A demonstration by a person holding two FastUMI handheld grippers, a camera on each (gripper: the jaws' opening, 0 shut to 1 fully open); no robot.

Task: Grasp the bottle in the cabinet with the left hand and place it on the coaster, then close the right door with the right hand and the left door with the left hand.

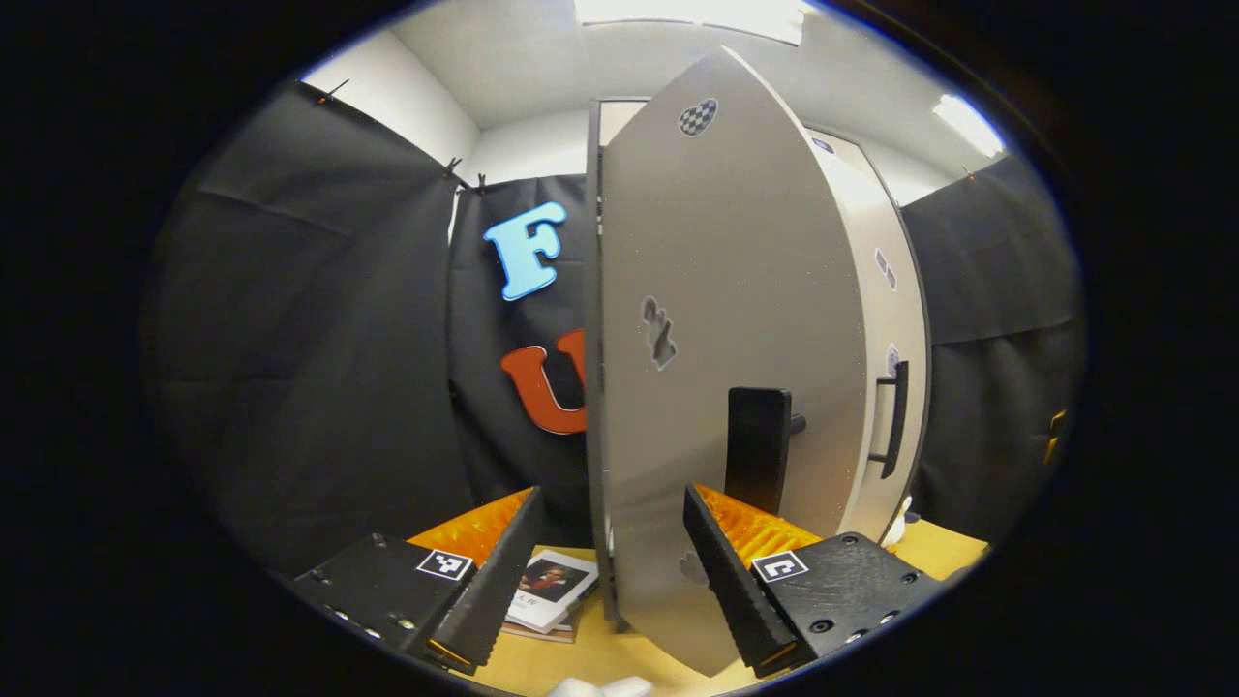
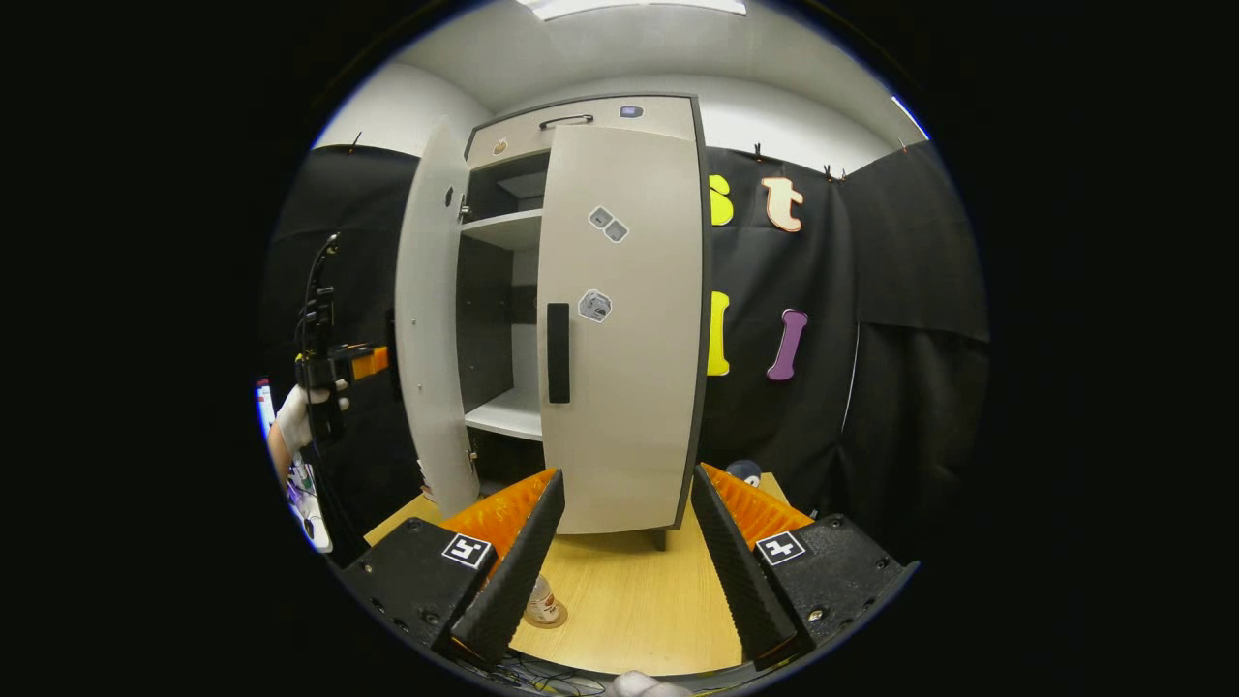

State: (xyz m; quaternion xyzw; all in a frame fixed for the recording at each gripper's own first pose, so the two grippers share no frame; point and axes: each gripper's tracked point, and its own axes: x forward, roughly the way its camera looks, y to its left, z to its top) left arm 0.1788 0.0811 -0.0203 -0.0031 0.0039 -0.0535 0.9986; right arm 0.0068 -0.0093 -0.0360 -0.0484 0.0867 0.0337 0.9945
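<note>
Wooden table [image 2: 639, 590] | one cabinet [image 2: 581, 319], two doors: right closed, left ajar | one bottle [image 2: 542, 602] | two hand-held grippers, both open, empty

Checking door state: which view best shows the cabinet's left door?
Right gripper view: the left door shows whole, swung open beside the shut right door, shelves visible between. Left gripper view has the left door close up, nearly edge-on, its bottom cut off.

Recording booth: black cloth walls [image 2: 871, 290] around a cabinet [image 2: 619, 319] on a table [image 2: 629, 590].
</note>
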